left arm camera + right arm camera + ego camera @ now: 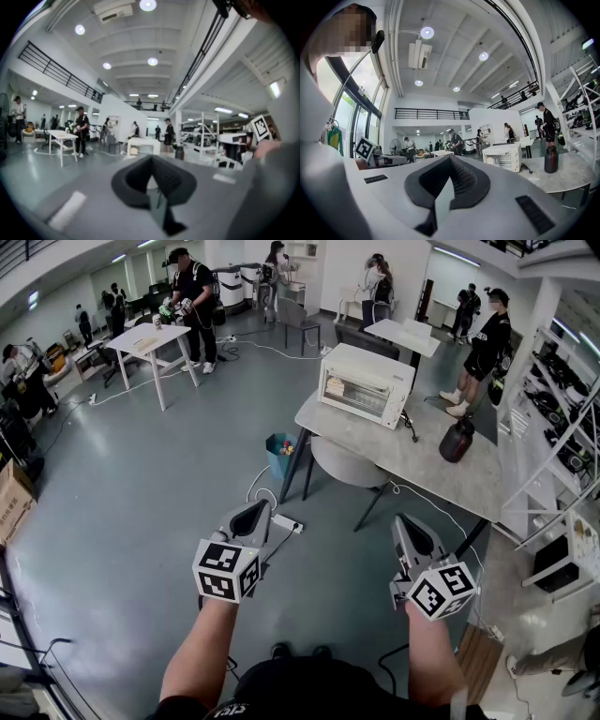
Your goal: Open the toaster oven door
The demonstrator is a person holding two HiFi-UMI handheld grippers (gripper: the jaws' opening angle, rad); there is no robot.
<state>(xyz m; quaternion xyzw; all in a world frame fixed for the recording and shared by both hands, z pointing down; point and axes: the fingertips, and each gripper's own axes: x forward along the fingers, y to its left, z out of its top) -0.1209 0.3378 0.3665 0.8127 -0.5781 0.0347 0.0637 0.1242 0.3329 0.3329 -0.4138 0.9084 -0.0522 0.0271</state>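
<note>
Left gripper [251,512] was seen closed, empty | right gripper [405,521] was seen closed, empty | toaster oven [367,367] was seen well apart on the surface [422,465] | door [352,397] looked shut | nothing done yet, opening was left

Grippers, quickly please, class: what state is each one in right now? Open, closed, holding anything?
Left gripper: jaws closed, holding nothing.
Right gripper: jaws closed, holding nothing.

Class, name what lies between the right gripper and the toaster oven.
In the head view, a strip of grey floor with a white cable, then bare table top, separates the shut, empty right gripper from the toaster oven.
</note>
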